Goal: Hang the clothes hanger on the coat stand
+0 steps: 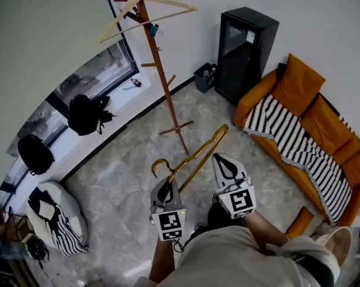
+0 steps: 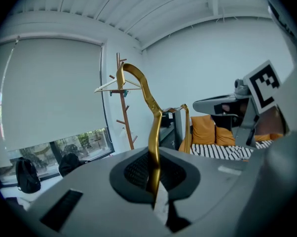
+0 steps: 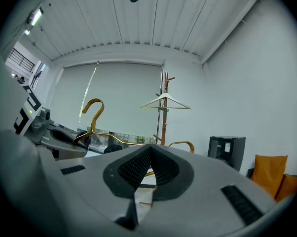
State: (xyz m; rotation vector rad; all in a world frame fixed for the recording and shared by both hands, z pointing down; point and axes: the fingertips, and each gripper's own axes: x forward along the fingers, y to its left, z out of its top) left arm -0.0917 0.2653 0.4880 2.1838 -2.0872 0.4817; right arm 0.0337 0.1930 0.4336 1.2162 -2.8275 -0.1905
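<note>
A gold metal clothes hanger lies slanted over the floor, hook to the left. My left gripper is shut on its neck just below the hook. In the left gripper view the hanger rises from between the pads of that gripper. My right gripper sits beside the hanger's far arm with its jaws together. In the right gripper view the hanger runs close behind that gripper's tips; whether they pinch it is hidden. The wooden coat stand stands ahead, a pale wooden hanger on its top.
A black cabinet and a small bin stand against the far wall. To the right is an orange sofa with a striped blanket. Two black backpacks rest on the window ledge at the left, a white seat below.
</note>
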